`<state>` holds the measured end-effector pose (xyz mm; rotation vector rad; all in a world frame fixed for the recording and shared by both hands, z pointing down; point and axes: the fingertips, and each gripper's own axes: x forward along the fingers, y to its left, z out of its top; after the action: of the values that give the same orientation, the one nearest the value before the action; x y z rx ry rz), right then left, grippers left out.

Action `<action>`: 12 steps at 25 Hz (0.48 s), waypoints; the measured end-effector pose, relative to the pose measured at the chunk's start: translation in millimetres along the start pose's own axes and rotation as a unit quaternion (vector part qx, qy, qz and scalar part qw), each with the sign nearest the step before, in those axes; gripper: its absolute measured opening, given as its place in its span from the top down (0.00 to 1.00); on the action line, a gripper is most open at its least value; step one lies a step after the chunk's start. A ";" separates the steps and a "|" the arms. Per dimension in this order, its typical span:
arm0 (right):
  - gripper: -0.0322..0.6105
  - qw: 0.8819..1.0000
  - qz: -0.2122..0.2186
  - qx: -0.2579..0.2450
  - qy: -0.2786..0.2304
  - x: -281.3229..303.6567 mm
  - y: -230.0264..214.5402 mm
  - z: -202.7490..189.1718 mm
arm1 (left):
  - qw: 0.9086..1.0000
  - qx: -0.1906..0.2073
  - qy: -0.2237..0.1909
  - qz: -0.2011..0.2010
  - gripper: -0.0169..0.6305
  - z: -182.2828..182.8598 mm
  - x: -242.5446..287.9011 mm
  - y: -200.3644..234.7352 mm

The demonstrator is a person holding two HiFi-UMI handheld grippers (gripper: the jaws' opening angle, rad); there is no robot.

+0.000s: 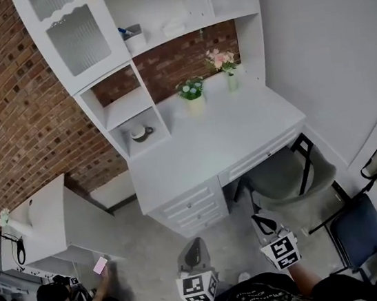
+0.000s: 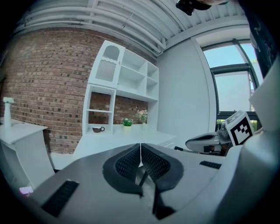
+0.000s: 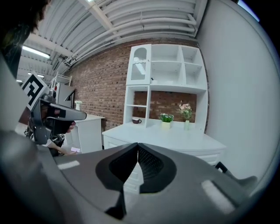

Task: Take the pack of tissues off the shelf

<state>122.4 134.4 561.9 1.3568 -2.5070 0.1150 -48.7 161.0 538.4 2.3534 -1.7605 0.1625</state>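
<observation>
Though only the left gripper view shows the window (image 2: 232, 89), left gripper (image 2: 140, 148) and right gripper (image 3: 138, 148) are both closed; empty

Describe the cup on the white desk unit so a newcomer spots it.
Start at the white desk against the brick wall. The cup sits in the lowest open cubby of its left shelf column, at desktop level. It's the only dark item there; the two flower vases stand on the open desktop.
</observation>
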 end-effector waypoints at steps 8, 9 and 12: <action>0.94 0.998 0.000 0.065 -0.018 -0.7 -24.9 -3.7 | 0.999 0.033 0.017 -0.011 0.95 2.4 16.6 -10.0; 0.94 0.997 -0.002 0.080 -0.020 -1.0 -28.3 -5.0 | 0.999 0.035 0.018 -0.013 0.95 2.6 18.2 -10.9; 0.94 0.997 -0.010 0.080 -0.010 -1.5 -34.3 -12.5 | 0.999 0.033 0.019 -0.012 0.95 2.0 22.4 -10.5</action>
<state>154.3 119.2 571.1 1.4496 -2.5478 0.3055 -32.3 142.4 540.1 2.3986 -1.7343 0.2635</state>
